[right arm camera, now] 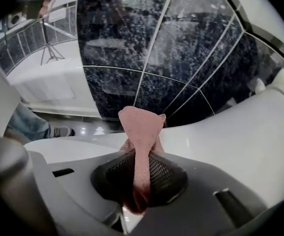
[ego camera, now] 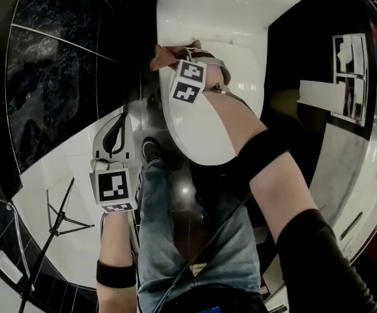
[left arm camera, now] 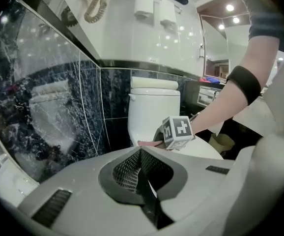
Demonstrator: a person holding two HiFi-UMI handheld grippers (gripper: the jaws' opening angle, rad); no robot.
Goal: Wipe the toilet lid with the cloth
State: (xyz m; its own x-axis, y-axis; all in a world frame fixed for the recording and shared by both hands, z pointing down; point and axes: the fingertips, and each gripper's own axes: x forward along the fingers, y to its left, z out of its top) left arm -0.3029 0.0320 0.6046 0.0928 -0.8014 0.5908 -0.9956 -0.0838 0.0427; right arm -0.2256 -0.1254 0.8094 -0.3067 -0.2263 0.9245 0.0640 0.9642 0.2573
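Right tongs (right arm camera: 140,186) clamp cloth (right arm camera: 141,127), its lower end hidden.

No legible text, no labels, no brands, no numbers (nothing sharp enough to read)

Black marble wall (left arm camera: 43,107) below white tiles (left arm camera: 117,33) — glossy dark floor (ego camera: 185,194), ceiling spotlights (left arm camera: 229,7).

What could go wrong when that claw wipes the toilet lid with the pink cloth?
The right claw pinches only a thin fold of the cloth, so rubbing might tug it loose. The cloth also seems to sit at the back edge of the toilet lid, beside the tank, so a stroke could slide off the side and miss the lid.
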